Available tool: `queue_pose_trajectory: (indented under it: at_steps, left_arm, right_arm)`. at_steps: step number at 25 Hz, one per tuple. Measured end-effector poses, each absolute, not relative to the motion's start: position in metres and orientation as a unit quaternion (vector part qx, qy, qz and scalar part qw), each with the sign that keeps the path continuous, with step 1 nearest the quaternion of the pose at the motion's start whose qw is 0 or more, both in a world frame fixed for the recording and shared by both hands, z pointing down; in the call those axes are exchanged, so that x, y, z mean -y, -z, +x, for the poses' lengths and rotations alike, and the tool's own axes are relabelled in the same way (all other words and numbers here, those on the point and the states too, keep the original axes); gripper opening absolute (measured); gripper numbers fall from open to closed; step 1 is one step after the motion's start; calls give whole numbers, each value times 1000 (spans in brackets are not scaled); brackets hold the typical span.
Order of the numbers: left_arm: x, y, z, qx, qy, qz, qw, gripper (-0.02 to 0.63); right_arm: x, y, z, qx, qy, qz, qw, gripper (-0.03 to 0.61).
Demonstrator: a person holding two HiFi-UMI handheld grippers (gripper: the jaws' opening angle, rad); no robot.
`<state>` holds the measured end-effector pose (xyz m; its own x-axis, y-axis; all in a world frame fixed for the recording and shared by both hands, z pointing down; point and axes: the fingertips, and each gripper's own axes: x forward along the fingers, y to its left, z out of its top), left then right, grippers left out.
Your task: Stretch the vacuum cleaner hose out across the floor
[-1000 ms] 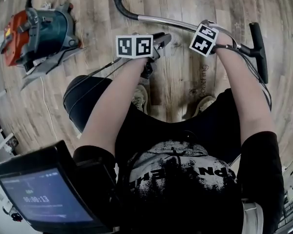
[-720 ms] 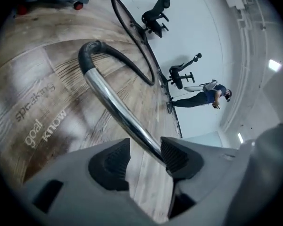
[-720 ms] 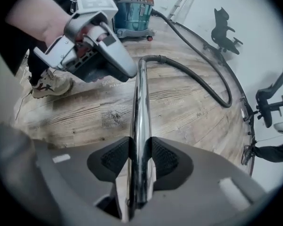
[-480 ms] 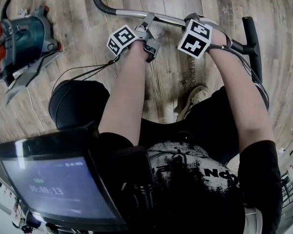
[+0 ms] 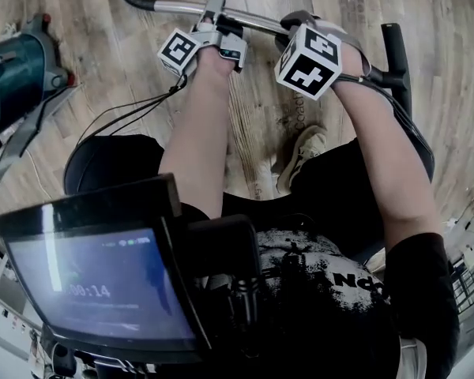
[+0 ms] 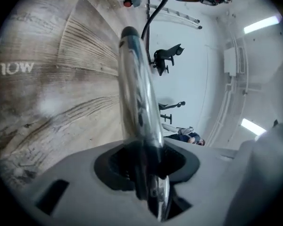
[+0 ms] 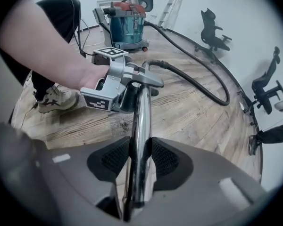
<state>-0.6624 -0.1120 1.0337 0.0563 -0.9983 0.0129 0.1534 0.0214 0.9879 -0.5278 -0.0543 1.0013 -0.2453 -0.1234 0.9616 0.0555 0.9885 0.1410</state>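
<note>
Clamped the stiff, slick chrome wand (image 7: pixel 141 112) in the right claw (image 7: pixel 139 158) and, nearer the canister (image 7: pixel 127 29), in the just-closing left claw (image 6: pixel 146 161). Judged the hose (image 7: pixel 198 86), looping over the floor from the canister, limp and light; best hauled by its wand end.

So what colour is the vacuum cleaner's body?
The vacuum cleaner body is teal, with a red-orange top. The right gripper view shows it best.

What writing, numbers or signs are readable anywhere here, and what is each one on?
"know": printed on the wooden floor, left gripper view.
"00:14": timer on the screen, head view; leading digits washed out.
"Coach": faint floor print beside the shoe; the rest not legible.
Shirt print: broken letters, unreadable.
Marker cubes: black-and-white patterns, no words.
Vacuum cleaner: labels too blurred.
</note>
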Motion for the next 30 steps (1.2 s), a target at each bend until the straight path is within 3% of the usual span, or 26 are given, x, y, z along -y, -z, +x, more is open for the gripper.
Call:
queue_pose_trajectory:
  at_steps: [2, 8, 14, 23, 27, 30]
  left_arm:
    - [114, -1016, -665, 441, 544, 471, 536, 125]
    - [128, -971, -663, 444, 527, 522, 502, 126]
    - [131, -960, -638, 448, 521, 517, 510, 124]
    - [146, -939, -676, 483, 499, 534, 483, 112]
    - [151, -923, -700, 485, 507, 541, 463, 44]
    - [150, -914, -700, 485, 508, 549, 452, 38]
  right_arm:
    - [54, -1002, -527, 790, 64, 21, 610, 157]
    - [73, -1003, -534, 798, 65, 56, 596, 183]
    - [89, -1022, -524, 773, 118, 71, 619, 112]
    - [90, -1006, -539, 800, 109, 46, 589, 110]
    - [86, -999, -548, 813, 90, 39, 574, 112]
    - [87, -1001, -551, 814, 99, 38, 571, 120]
